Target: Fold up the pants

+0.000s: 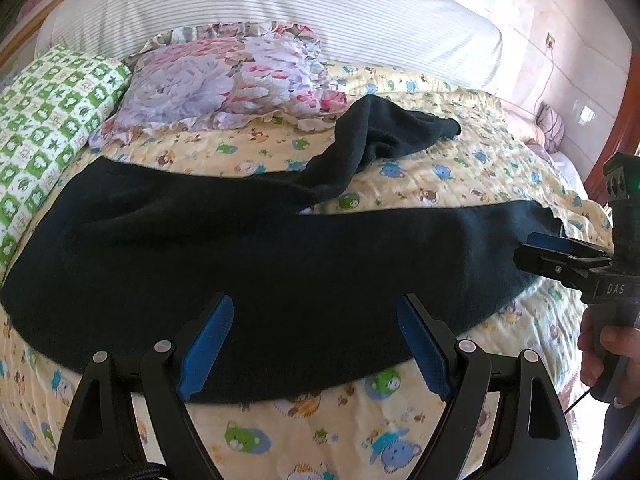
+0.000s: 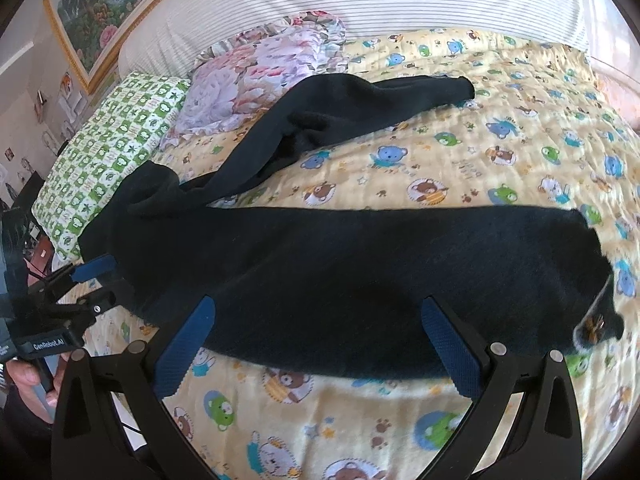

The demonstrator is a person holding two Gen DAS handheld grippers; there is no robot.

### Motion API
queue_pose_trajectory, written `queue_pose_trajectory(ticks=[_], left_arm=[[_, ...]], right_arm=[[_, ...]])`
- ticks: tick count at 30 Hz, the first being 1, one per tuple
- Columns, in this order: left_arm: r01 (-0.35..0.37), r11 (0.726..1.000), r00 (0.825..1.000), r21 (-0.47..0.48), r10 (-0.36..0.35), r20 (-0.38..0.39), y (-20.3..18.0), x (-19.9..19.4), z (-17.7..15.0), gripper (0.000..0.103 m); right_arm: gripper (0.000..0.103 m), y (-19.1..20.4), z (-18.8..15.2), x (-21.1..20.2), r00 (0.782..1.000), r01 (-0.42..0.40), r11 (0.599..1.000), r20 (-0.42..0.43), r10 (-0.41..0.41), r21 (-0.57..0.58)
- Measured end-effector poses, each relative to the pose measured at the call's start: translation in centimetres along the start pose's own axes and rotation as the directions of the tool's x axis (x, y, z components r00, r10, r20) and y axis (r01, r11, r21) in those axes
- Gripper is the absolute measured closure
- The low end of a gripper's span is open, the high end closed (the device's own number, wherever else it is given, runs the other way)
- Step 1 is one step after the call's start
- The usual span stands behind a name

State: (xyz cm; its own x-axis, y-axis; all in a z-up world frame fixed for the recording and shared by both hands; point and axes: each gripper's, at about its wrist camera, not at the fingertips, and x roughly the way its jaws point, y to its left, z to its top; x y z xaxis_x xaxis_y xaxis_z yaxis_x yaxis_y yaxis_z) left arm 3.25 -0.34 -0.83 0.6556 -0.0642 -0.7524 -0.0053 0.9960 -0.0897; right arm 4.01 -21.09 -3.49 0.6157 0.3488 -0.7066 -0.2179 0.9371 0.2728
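Nearest, left gripper [image 1: 314,342] with jaws wide, nothing between them, blue pads [image 1: 208,350] poised over the near edge of the pants [image 1: 260,256]. Same for the right gripper [image 2: 320,346]: jaws wide, empty, over the near hem side of the closer leg. Seen from the left wrist view, that right gripper [image 1: 550,254] sits at the leg's far right end, a hand [image 1: 600,354] on its grip, cut off by the frame edge; whether its tips touch cloth cannot be told there. Pants dark, spread across a yellow cartoon-print quilt [image 1: 320,412]; near leg flat and straight, running left to right, far leg rumpled and angled away toward the pillows. Bare quilt between the two legs and along the near edge, wide open on the right side [image 2: 520,132]. Waist end bunched at left, its edges hard to read against the dark cloth. Farther back, a floral pillow [image 1: 224,80] just beside a green checked pillow [image 1: 52,104], the far leg's end near the floral one. Behind, a striped headboard [image 1: 320,12]; above it a framed picture [image 2: 108,8], cut off.
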Motion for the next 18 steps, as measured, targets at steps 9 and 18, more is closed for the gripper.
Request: queue_pose_trajectory(ticks=[9,18], left_arm=[[0.060,0.998,0.998,0.010,-0.060,-0.013,-0.9,2.5,4.3,0.018],[0.100,0.995,0.994,0.021,-0.099,-0.048,-1.0,6.3,9.7,0.018]], right_arm=[[0.000,-1.9,3.6,-0.1,0.999,-0.038,0.999,0.039,0.037,0.014],[0.001,-4.9,11.2,0.2,0.997,-0.057,0.998,0.046,0.057,0.015]])
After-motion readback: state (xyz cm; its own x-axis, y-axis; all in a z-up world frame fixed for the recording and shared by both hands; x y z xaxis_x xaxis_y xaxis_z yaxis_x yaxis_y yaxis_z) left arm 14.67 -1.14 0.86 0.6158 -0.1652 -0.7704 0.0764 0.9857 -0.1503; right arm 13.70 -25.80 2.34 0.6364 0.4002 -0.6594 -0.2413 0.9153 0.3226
